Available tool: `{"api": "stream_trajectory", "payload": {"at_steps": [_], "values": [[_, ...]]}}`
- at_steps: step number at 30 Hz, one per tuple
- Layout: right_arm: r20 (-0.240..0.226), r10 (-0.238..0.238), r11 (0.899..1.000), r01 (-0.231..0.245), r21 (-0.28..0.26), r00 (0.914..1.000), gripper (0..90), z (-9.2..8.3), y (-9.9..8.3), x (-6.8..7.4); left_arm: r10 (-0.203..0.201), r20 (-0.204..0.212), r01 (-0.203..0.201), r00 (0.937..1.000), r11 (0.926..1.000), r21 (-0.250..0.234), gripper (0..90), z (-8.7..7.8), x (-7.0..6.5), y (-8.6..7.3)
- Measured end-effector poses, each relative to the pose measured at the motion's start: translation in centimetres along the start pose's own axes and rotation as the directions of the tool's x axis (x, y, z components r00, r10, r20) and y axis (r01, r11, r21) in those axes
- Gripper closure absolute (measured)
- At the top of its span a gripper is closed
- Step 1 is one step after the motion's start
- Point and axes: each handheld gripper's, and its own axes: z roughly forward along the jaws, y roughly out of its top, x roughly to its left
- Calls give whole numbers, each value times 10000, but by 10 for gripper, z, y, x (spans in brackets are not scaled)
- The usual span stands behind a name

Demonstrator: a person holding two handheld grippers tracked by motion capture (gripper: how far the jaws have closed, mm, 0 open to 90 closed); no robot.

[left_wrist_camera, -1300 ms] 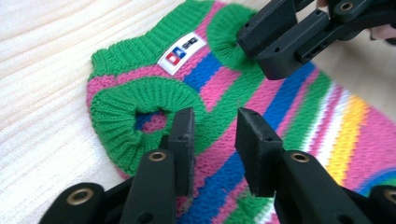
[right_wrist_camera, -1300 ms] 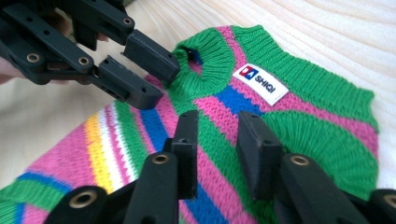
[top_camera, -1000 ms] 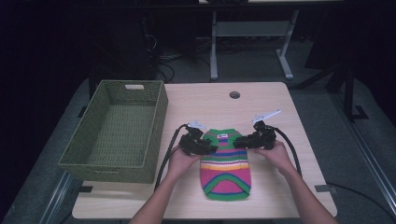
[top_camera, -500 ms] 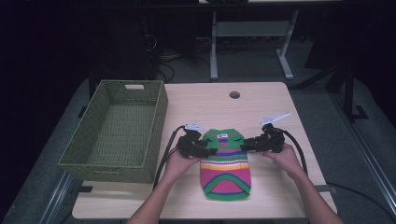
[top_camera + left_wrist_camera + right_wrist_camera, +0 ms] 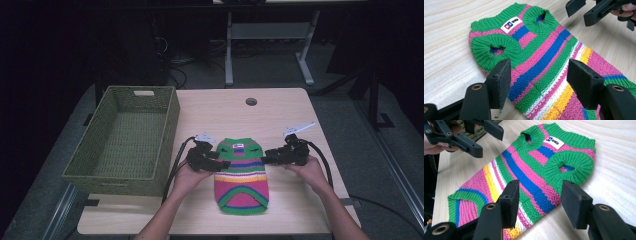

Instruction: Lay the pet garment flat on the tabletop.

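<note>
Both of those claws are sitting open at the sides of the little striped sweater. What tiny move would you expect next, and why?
Probably each closes on its side edge of the sweater. The left gripper and right gripper both stand open with the knit between their jaws, near the green armholes, and nothing is gripped yet. The sweater lies flat on the table beside a green basket, so lifting or folding it seems the likely aim.

Sweater (image 5: 241, 172) lies on table (image 5: 280, 107), basket (image 5: 125, 140) to its left.
</note>
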Motion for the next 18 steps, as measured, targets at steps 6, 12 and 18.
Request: {"api": "stream_trajectory", "payload": {"at_steps": [6, 12, 18], "values": [[34, -124, 9999, 124, -47, 9999, 469, -4, 0, 0, -43, -236, 40, 9997, 9999, -138, 348, -4, 3, -5], [184, -204, 9997, 201, 140, 9996, 444, -9, -2, 2, -171, -344, 159, 9993, 9993, -346, 348, -11, 6, -11], [187, -239, 9997, 238, 87, 9995, 443, -15, -8, 3, -32, -339, 25, 9994, 9998, -202, 343, -13, 1, -11]]}}
